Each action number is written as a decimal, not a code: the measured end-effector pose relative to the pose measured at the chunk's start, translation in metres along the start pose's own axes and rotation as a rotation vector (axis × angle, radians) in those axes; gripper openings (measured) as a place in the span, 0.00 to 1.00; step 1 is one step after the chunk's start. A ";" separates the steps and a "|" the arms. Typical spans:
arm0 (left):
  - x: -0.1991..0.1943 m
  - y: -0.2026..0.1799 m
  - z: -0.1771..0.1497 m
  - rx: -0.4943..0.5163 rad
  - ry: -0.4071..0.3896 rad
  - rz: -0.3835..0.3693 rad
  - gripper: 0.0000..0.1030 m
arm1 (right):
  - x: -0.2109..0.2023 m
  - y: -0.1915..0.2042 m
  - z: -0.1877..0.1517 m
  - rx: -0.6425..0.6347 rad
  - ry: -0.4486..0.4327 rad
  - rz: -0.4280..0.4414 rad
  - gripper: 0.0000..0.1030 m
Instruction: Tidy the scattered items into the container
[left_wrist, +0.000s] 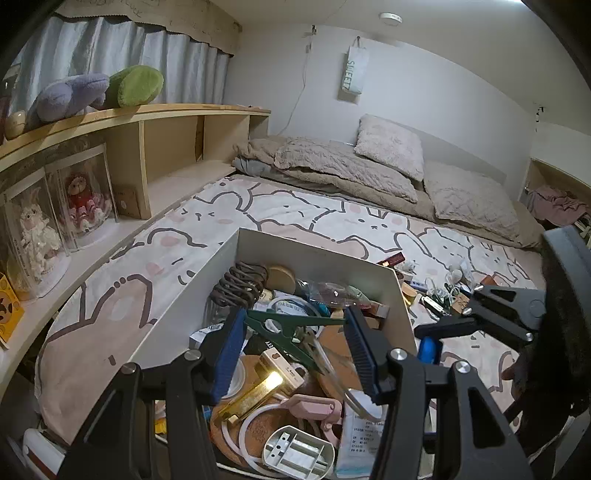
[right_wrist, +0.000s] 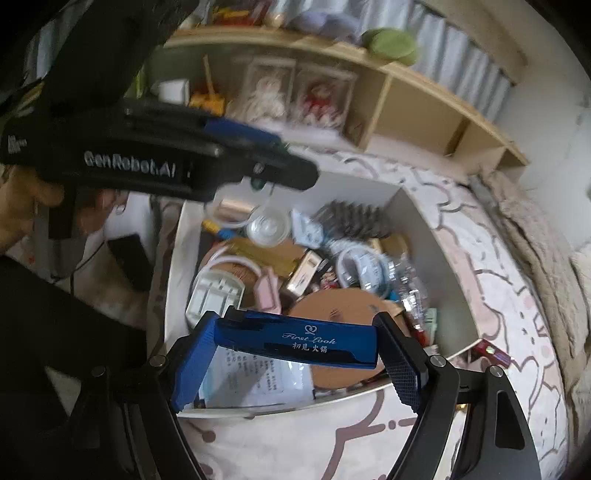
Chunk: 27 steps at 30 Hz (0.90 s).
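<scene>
The right hand-held gripper (right_wrist: 295, 350) pinches a flat blue packet (right_wrist: 299, 341) printed with white lettering, the packet spanning crosswise from one blue pad to the other, and it hangs over the near rim of the white container (right_wrist: 173, 266). The left hand-held gripper (left_wrist: 291, 328) is poised above the container's other end, with a green clothespin-like clip (left_wrist: 291, 323) lying across the gap between its pads; it seems to be clamping the clip, though the pads' contact on the clip's ends is hard to confirm. The container sits on a bed (left_wrist: 295, 210) covered by a bunny-print sheet and is already heaped with clutter: cork coasters, a coiled brown cord, a gold bar-shaped item, a pink tag and a white plastic tray. More small scattered items (left_wrist: 439, 291) lie on the sheet just beyond the container's far corner. Judging from this, both pieces are about to be dropped in. The risks are that the blue packet, held right at the rim, could slide off the edge onto the sheet if released too early; that the two tools, close together over one box, could knock each other; and that the clip could bounce off the heap and out.
</scene>
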<state>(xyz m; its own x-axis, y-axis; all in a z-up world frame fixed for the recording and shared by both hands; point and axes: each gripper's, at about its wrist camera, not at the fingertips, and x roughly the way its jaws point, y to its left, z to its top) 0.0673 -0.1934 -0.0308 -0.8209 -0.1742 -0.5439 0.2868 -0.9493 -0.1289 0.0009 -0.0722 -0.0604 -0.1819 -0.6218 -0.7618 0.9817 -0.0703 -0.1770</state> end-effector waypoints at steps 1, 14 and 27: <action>0.000 0.000 0.000 0.002 0.002 -0.001 0.53 | 0.003 0.000 0.000 -0.007 0.021 0.017 0.81; 0.004 0.004 -0.004 -0.015 0.036 -0.005 0.53 | 0.022 0.021 -0.007 -0.150 0.229 0.118 0.81; 0.008 0.016 -0.005 -0.083 0.070 0.017 0.53 | 0.001 0.012 -0.003 -0.092 0.146 0.054 1.00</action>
<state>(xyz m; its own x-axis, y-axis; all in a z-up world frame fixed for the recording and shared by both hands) 0.0680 -0.2088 -0.0413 -0.7800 -0.1683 -0.6027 0.3425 -0.9209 -0.1862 0.0120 -0.0714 -0.0655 -0.1417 -0.5021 -0.8531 0.9822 0.0364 -0.1845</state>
